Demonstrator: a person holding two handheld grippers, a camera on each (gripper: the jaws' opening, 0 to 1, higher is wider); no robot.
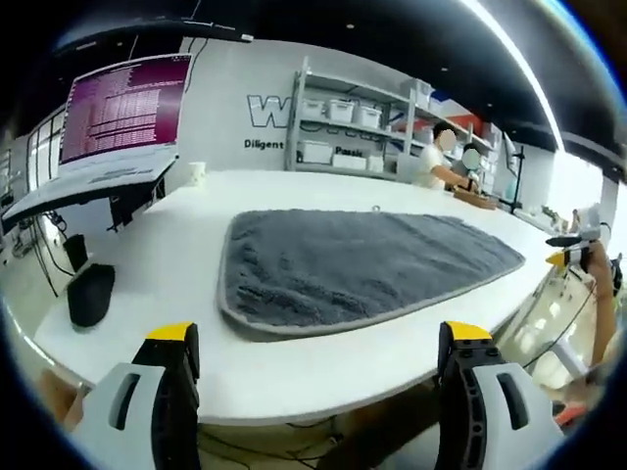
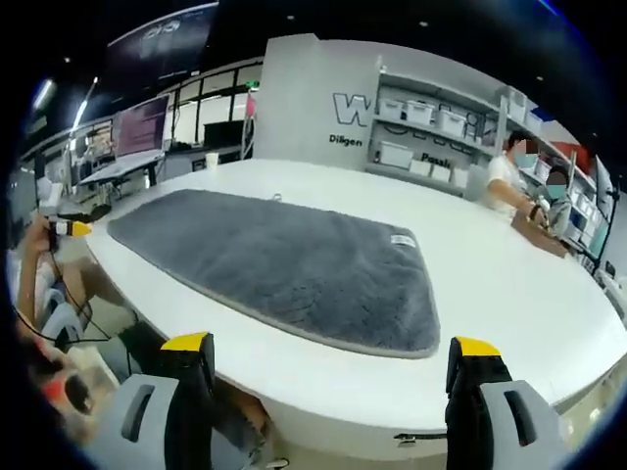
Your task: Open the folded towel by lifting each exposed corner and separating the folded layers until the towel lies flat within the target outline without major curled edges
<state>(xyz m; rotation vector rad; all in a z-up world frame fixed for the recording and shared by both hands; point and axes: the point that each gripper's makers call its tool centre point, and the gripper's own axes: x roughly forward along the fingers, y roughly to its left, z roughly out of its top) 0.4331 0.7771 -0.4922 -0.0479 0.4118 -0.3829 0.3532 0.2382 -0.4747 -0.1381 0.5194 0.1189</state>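
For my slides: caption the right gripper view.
Open right gripper facing a gray towel spread flat on a white table.

White worktop [image 1: 294,377] bears a cup [image 1: 197,172]; monitor [image 1: 124,106] at one end, stocked shelving [image 1: 353,132] behind, two seated persons [image 2: 509,181] beside it.

one towel [image 1: 362,266], two claws [image 1: 323,357], one cup [image 1: 197,172]

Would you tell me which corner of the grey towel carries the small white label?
The far corner in the right gripper view, on the towel: the white label lies at its edge there, while the other visible corners are plain grey.
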